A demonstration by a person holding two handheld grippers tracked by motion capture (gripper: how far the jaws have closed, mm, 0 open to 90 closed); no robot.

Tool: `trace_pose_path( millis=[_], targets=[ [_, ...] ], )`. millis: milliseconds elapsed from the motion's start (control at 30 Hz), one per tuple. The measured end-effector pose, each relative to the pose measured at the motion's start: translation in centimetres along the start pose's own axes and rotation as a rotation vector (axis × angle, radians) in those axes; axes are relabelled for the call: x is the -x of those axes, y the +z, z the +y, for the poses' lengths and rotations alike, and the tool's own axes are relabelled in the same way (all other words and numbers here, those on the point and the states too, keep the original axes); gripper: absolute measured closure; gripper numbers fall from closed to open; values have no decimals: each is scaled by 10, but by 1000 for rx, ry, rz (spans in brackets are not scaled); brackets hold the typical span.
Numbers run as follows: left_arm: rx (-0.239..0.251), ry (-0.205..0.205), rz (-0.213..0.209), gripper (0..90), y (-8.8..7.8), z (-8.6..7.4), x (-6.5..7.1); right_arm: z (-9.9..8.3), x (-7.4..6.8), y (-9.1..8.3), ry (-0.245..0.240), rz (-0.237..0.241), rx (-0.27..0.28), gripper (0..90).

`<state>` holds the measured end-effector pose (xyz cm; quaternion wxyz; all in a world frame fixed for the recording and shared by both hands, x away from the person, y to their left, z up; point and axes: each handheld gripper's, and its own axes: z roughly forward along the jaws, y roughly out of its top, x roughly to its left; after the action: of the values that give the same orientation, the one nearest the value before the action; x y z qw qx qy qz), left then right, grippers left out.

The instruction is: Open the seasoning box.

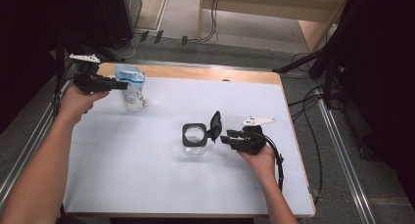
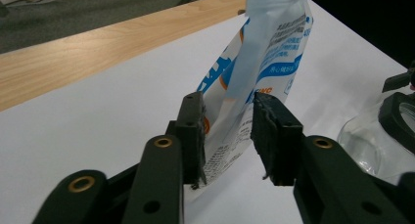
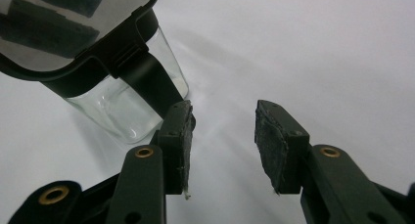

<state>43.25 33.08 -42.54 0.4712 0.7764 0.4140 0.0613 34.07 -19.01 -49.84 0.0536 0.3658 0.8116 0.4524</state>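
A white and blue stand-up pouch stands at the far left of the table. My left gripper reaches it from the left, and in the left gripper view the pouch fills the gap of my left gripper, both pads against its sides. A clear glass jar with a black rim stands mid-table, its hinged black lid flipped up to the right. My right gripper hovers just right of the lid. In the right gripper view the right gripper is open with nothing between the pads, and the jar is off to the left.
The white table top has a wooden strip along its far edge. Cables and dark stands lie on the floor beyond and to the right. The jar shows at the right edge of the left gripper view.
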Motion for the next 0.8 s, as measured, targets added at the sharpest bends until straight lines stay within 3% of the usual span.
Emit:
trace_pose_path(
  millis=[233,367,800],
  targets=[
    [-19,36,8,824,2,1,8,0,0,-1,8,4,4,585],
    [-26,33,16,889,3,1,10,0,1,-1,7,6,6,584],
    [-59,12,12,900,2,7,25,1,0,-3,33,3,16,556]
  ],
)
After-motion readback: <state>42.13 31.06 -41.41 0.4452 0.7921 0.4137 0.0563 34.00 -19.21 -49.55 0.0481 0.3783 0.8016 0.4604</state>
